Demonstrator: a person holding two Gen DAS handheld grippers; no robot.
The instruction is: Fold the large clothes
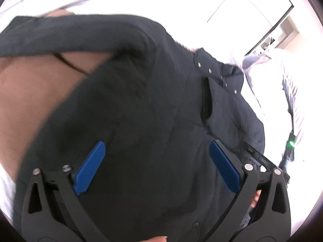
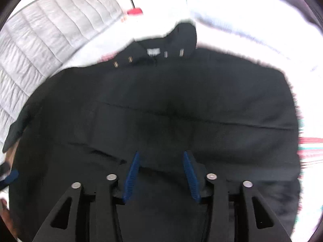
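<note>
A large black jacket lies spread on a white bed, its collar with metal snaps at the far side. It also fills the left wrist view, with a sleeve stretched across the top and a pocket slit near the snaps. My left gripper is open just above the jacket's body, blue pads wide apart. My right gripper is open, its pads either side of a fold of the black fabric.
A brown surface shows at the left under the sleeve. A grey quilted headboard stands at the far left. White bedding surrounds the jacket. A device with a green light sits at the right.
</note>
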